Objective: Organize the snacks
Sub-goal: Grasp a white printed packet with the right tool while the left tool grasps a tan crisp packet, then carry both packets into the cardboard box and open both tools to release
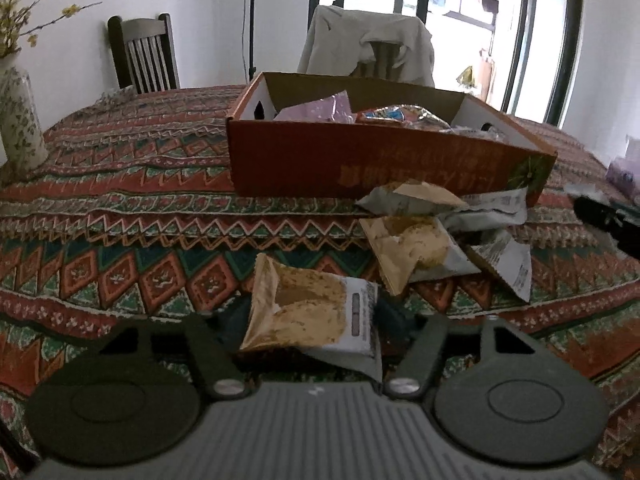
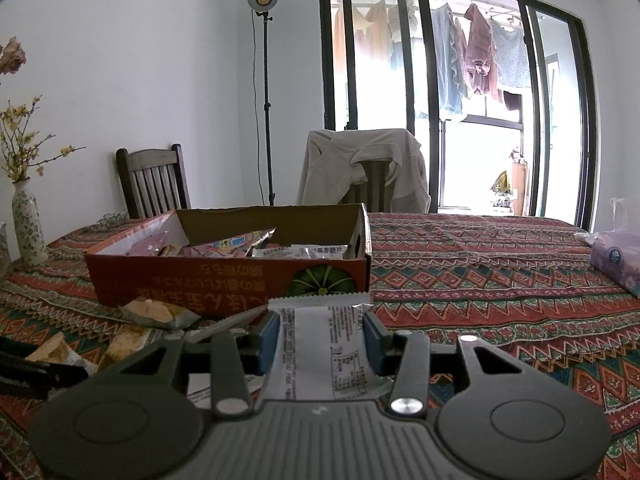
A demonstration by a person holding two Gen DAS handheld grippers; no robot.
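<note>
An open orange cardboard box [image 1: 360, 160] sits on the patterned tablecloth, with several snack packets inside; it also shows in the right wrist view [image 2: 224, 280]. My left gripper [image 1: 316, 316] is shut on a tan and white snack packet [image 1: 308, 312], held just above the cloth in front of the box. More tan and white packets [image 1: 416, 248] lie loose at the box's near right corner. My right gripper [image 2: 322, 340] is shut on a white snack packet [image 2: 324, 344], printed back up, in front of the box's right end. The right gripper's dark tip [image 1: 608, 220] shows at the left wrist view's right edge.
A flowered vase [image 2: 28, 224] with yellow branches stands at the table's left. A purple tissue pack [image 2: 616, 256] lies at the right edge. Two chairs [image 2: 152, 184], one draped with a beige jacket [image 2: 360, 168], stand behind the table. A lamp stand [image 2: 266, 100] is by the wall.
</note>
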